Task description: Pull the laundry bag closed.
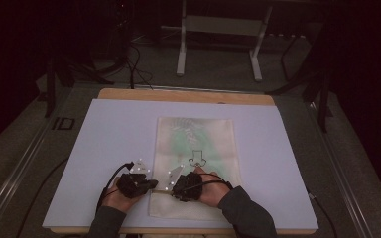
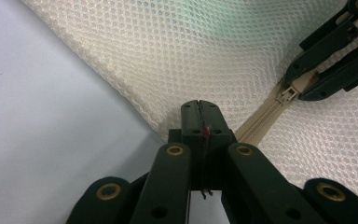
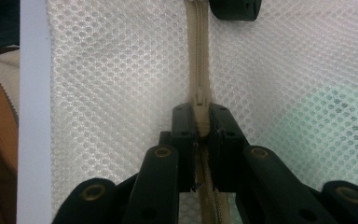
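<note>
High view: a cream mesh bag (image 1: pixel 196 163) lies flat on a pale lilac sheet that covers the tabletop (image 1: pixel 104 148), long side running away from the person. A green item shows faintly through the mesh in the far half, and a small dark printed mark sits near the middle. Both hands work at the bag's near end. The left hand (image 1: pixel 116 197) holds the left tool (image 1: pixel 154 184) at the bag's left edge; the right hand (image 1: pixel 211 191) holds the right tool (image 1: pixel 172 188) just beside it, over the mesh. The 2 tools point toward each other and are close together. A black cable loops back from each.

Left gripper view: the left tool (image 2: pixel 199 109) has its jaws fully together, pinching the bag's edge at the end of the zipper (image 2: pixel 261 123). A thin sliver of material shows in the seam between the jaws. The mesh rises in a shallow fold from this point. The right tool shows at upper right, clamped at the beige zipper slider (image 2: pixel 289 93).

Right gripper view: the right tool (image 3: pixel 200 119) is closed on the slider (image 3: pixel 199 105), its pull tab caught between the 2 pads. The beige zipper tape runs straight up the picture from the jaws to the left tool's tip at the top edge. Teeth ahead of the slider look meshed. The wooden tabletop edge shows at far left, beyond the lilac sheet.
</note>
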Demonstrator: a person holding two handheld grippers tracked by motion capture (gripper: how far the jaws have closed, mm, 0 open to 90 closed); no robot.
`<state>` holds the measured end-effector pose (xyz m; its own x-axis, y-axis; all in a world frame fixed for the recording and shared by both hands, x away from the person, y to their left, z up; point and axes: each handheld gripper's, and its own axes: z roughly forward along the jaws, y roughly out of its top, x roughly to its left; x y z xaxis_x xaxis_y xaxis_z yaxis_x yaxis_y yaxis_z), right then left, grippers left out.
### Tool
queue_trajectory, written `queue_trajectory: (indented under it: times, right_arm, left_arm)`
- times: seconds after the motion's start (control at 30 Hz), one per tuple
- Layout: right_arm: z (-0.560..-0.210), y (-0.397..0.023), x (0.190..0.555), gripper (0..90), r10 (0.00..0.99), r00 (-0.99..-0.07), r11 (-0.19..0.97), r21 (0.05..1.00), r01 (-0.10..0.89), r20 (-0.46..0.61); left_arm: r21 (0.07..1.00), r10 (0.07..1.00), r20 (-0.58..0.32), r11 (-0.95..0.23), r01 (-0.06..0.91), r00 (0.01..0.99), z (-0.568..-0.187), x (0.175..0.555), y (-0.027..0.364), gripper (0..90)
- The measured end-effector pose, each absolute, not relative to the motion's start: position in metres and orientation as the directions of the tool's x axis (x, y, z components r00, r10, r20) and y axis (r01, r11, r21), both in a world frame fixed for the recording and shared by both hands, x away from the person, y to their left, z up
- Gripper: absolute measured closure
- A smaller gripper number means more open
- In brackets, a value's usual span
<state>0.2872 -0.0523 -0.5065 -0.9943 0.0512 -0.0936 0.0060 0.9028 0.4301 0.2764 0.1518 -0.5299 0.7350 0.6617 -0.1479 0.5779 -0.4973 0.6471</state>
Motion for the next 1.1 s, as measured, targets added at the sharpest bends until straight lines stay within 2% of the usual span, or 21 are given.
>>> queue_trajectory:
  times: [1.1]
  right_arm:
    - [-0.501,-0.068,0.287,82.5,0.035,-0.995,0.925,0.381,-0.003,-0.092]
  left_arm:
    - [0.647,0.665,-0.141,-0.499,0.577,0.734,-0.53,0.276,0.151,89.7]
